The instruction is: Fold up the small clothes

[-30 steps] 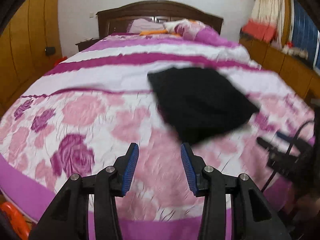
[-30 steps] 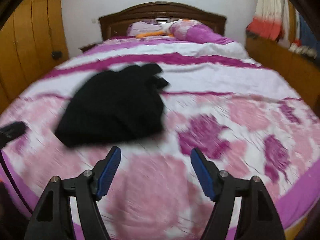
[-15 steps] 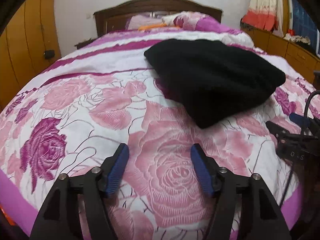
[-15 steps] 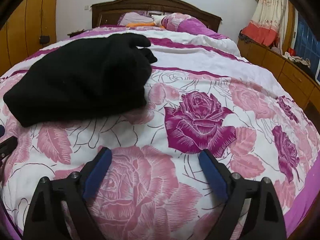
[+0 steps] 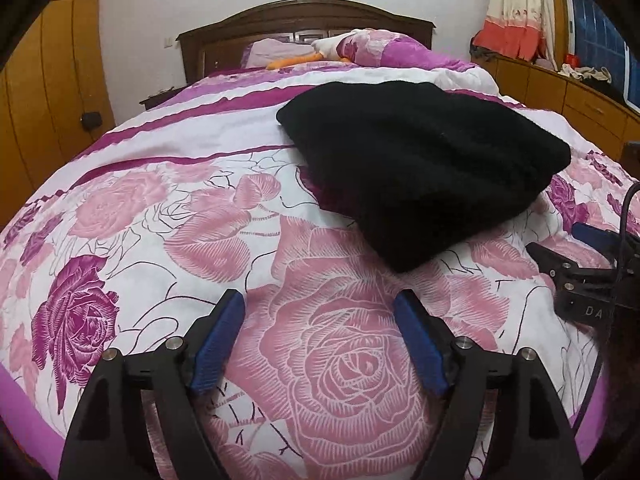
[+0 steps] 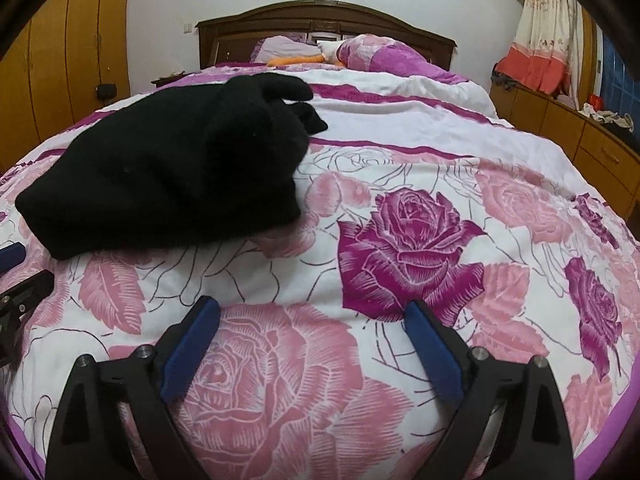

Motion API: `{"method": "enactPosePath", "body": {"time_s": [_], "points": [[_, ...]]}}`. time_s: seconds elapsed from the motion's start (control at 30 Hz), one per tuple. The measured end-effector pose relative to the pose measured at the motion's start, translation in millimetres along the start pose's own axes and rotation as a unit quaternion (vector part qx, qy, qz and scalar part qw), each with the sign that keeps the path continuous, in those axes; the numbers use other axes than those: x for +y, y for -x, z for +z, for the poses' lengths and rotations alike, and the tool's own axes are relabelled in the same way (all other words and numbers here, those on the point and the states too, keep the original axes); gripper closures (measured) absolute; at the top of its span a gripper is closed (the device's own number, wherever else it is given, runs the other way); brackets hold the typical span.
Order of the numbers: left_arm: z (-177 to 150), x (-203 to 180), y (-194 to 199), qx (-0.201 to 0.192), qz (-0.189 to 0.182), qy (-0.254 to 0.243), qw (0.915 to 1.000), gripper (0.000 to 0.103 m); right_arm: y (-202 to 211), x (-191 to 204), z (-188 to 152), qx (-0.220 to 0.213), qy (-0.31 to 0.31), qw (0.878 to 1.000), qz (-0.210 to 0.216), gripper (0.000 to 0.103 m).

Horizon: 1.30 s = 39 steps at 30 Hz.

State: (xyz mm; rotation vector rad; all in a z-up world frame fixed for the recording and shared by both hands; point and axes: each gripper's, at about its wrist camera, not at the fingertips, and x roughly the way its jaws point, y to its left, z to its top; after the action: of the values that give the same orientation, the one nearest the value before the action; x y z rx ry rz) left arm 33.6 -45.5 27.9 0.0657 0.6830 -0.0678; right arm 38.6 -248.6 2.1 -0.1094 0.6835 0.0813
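Observation:
A black knitted garment point(image 5: 420, 160) lies in a rough heap on the rose-patterned bedspread point(image 5: 160, 208). In the left wrist view it is ahead and to the right of my left gripper point(image 5: 318, 308), which is open, empty and low over the bed. In the right wrist view the garment point(image 6: 172, 168) is ahead and to the left of my right gripper point(image 6: 312, 320), also open and empty. A sleeve end sticks out at its far right point(image 6: 308, 116). Each gripper shows at the edge of the other's view: the right point(image 5: 584, 256), the left point(image 6: 16, 276).
The bed has a dark wooden headboard point(image 5: 304, 12) with pillows and an orange item point(image 5: 292, 62) at the far end. Wooden wardrobes point(image 5: 52, 80) stand on the left. A low wooden cabinet point(image 5: 568, 96) with clothes and a curtain is on the right.
Both grippers have dropped lower and come closer to the bed and the garment. The left gripper's jaws have opened wider. The garment has not moved.

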Motion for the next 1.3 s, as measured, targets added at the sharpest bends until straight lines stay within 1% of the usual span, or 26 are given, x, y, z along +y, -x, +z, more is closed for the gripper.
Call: {"method": "enactPosePath", "body": {"time_s": [0.17,0.33,0.57,0.77,1.03,1.17,1.3], "points": [[-2.0,-2.5,0.1,-0.007,0.009,-0.006,0.9999,0.029,0.9,0.5,-2.0,-0.006,-0.001,1.0,0.001,0.006],[-2.0,0.7,1.2,-0.006,-0.002,0.007,1.0,0.026,0.9,-0.3,-3.1,-0.008,-0.001,1.0,0.003,0.006],[-1.9,0.9,1.1,-0.007,-0.004,0.004,1.0,0.025,1.4,-2.1,-3.0,-0.009,-0.005,1.0,0.01,0.006],[-5.4,-4.6,1.9,-0.019,0.009,-0.006,0.9998,0.024,-0.7,-2.8,-1.6,-0.01,-0.008,1.0,0.009,0.006],[-4.5,-4.0,1.0,-0.02,0.009,-0.006,0.9997,0.024,-3.4,-0.6,0.6,-0.005,-0.005,1.0,0.004,0.006],[-5.1,-7.9,1.8,-0.021,0.019,-0.014,0.9995,0.024,-4.0,0.9,1.5,-0.006,-0.004,1.0,0.002,0.006],[-4.3,-8.4,1.1,-0.02,0.021,-0.015,0.9995,0.023,-3.9,1.3,1.8,-0.006,-0.004,1.0,0.001,0.006]]}}
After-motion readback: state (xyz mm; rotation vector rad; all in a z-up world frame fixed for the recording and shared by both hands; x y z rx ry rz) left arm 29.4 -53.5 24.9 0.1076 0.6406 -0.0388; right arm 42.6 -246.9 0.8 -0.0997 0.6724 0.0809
